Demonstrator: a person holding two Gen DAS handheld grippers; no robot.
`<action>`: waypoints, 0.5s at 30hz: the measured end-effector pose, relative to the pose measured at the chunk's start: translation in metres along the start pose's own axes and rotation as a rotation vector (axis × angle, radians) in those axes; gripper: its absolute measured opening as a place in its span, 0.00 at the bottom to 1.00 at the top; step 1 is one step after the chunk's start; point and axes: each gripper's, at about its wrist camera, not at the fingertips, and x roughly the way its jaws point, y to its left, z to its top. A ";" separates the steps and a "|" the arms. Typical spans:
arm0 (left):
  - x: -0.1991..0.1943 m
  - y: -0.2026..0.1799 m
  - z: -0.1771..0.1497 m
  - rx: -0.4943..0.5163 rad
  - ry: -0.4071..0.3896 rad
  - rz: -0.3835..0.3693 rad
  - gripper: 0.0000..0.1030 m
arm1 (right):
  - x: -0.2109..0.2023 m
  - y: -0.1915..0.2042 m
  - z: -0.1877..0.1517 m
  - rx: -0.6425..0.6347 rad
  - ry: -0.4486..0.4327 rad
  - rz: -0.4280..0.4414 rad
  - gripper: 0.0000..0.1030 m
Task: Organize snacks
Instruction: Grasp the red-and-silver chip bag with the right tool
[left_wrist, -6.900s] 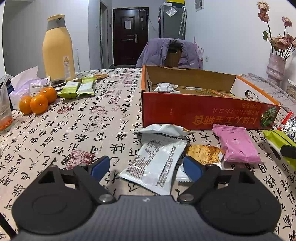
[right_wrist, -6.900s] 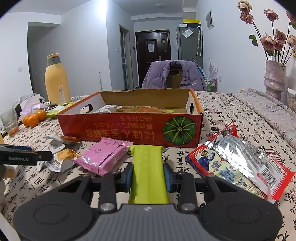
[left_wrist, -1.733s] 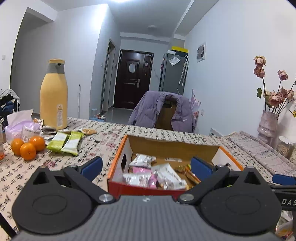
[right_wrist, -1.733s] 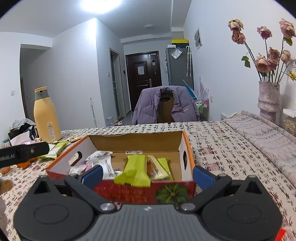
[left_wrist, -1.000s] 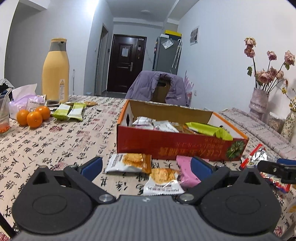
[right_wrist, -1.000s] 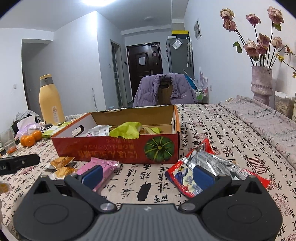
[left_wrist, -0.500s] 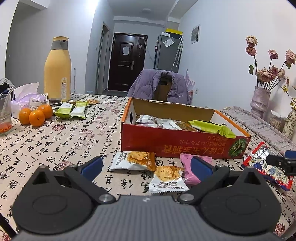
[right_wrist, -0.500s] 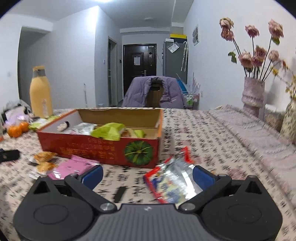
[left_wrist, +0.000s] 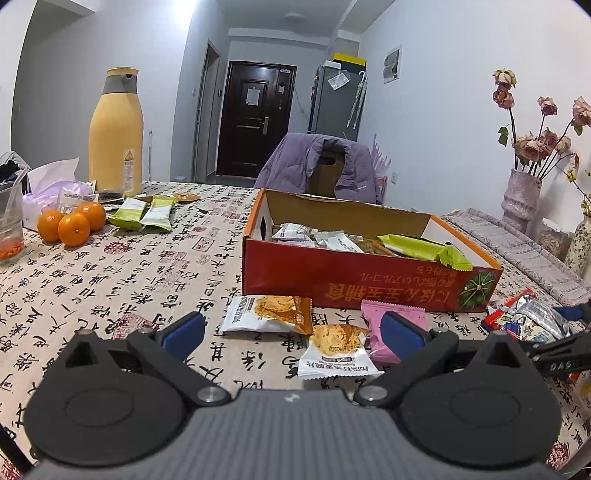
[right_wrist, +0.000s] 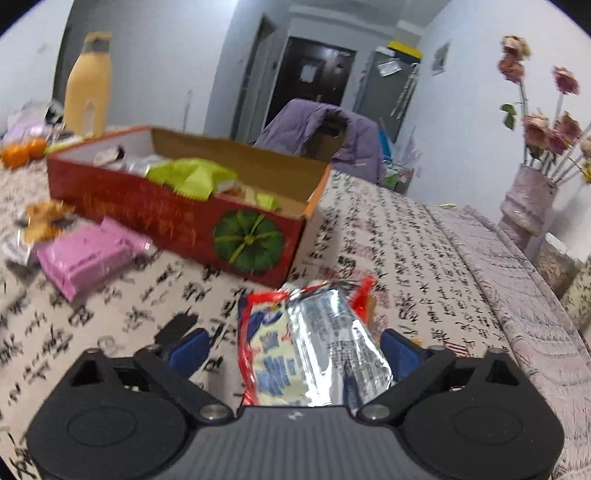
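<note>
Red-and-silver foil, crinkled and shiny: the snack packet (right_wrist: 314, 347) lies flat on the tabletop (right_wrist: 424, 266) between the two blue pads of the right tool (right_wrist: 295, 347), its long axis running straight ahead along the fingers, far end toward the corner of the red cardboard box (right_wrist: 207, 225). The right tool's jaws are closing around it; the right pad sits just beside the packet's edge and a gap shows at the left pad, so it is not yet pinched.

The left tool (left_wrist: 291, 328) hovers wide, with nothing gripped. Ahead of it and between its pads lie a white biscuit packet (left_wrist: 334, 350) and, a little farther out, a second orange-and-white packet (left_wrist: 267, 314) with its long axis crosswise. Touching the left tool's right pad is a pink packet (left_wrist: 391, 321), pointing away toward the box. Inside the box, a green packet (left_wrist: 424, 247) lies slanted on top of the other snacks, one end over the near wall.
</note>
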 end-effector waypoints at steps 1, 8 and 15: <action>0.000 0.000 0.000 0.000 0.000 0.001 1.00 | 0.003 0.002 -0.002 -0.011 0.011 0.006 0.85; 0.002 0.001 -0.002 -0.006 0.009 0.001 1.00 | 0.002 0.006 -0.006 -0.009 -0.009 0.034 0.66; 0.004 0.000 -0.006 -0.003 0.026 -0.007 1.00 | -0.012 0.005 -0.009 0.064 -0.070 0.036 0.61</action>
